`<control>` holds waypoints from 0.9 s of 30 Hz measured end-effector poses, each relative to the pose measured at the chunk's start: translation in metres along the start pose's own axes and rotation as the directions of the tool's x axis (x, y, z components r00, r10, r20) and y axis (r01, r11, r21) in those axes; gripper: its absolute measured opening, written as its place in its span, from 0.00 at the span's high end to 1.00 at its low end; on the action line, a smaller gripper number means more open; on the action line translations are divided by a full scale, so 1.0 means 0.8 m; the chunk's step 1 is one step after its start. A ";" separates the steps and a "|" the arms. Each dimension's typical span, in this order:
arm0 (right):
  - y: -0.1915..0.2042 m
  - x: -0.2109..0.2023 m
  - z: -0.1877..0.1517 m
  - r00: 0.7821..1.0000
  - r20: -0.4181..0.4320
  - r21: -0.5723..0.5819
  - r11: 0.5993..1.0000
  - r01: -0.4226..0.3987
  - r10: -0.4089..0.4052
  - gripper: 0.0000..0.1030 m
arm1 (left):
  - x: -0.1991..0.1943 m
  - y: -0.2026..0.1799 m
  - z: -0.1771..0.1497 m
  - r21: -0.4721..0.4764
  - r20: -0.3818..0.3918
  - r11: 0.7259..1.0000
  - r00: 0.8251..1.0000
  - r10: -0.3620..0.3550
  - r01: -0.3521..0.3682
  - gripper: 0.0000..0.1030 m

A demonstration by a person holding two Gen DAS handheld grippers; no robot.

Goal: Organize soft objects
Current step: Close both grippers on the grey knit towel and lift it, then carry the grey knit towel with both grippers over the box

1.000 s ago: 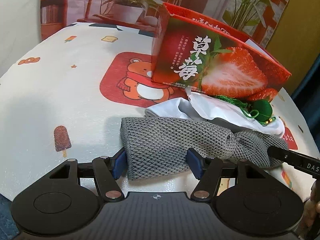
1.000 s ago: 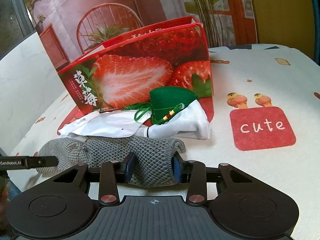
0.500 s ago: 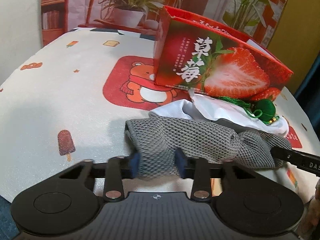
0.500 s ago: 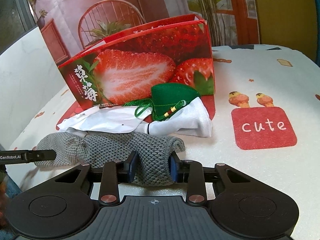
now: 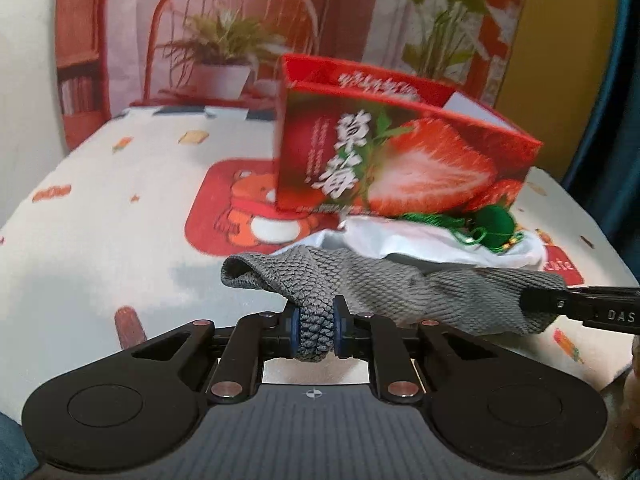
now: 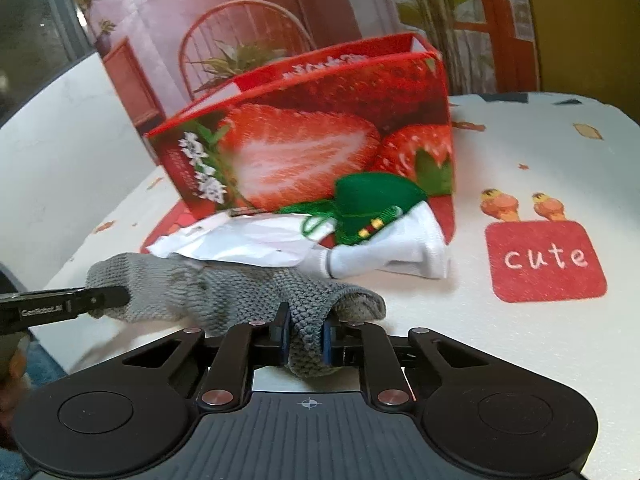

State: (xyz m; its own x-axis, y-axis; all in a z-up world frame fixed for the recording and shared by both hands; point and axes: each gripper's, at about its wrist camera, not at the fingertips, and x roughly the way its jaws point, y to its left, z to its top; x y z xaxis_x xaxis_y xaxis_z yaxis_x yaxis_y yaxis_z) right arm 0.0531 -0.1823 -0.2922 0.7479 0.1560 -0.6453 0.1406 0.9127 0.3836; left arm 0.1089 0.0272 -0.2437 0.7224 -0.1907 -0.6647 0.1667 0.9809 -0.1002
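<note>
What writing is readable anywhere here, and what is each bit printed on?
"草莓": white characters on the red strawberry-print cardboard box.
"cute": red patch on the white printed tablecloth.
"DAS", cut off: black finger of the right gripper.
Small print on the box and the label on the left gripper's finger: too blurred.
</note>
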 end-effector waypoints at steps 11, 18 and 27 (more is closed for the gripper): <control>0.028 -0.036 0.017 0.990 0.115 -0.093 0.993 -0.068 0.079 0.88 | -0.045 -0.009 0.015 0.026 0.143 1.000 0.990 0.007 -0.010 0.85; 0.029 -0.060 0.041 0.976 0.198 -0.097 0.993 -0.074 0.092 0.88 | -0.054 0.009 0.044 -0.088 0.143 0.995 0.989 -0.029 0.042 0.85; 0.019 -0.067 0.125 0.963 0.259 -0.094 0.994 -0.057 0.080 0.88 | -0.038 -0.014 0.145 -0.028 0.194 0.991 0.973 -0.123 0.131 0.85</control>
State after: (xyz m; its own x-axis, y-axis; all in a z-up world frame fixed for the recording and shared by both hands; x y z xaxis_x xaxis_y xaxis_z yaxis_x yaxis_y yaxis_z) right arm 0.0805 -0.2144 -0.1856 0.8992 0.1249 -0.4193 0.0363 0.9338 0.3559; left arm 0.1633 0.0175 -0.1364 0.8128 -0.3140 -0.4908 0.2412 0.9481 -0.2071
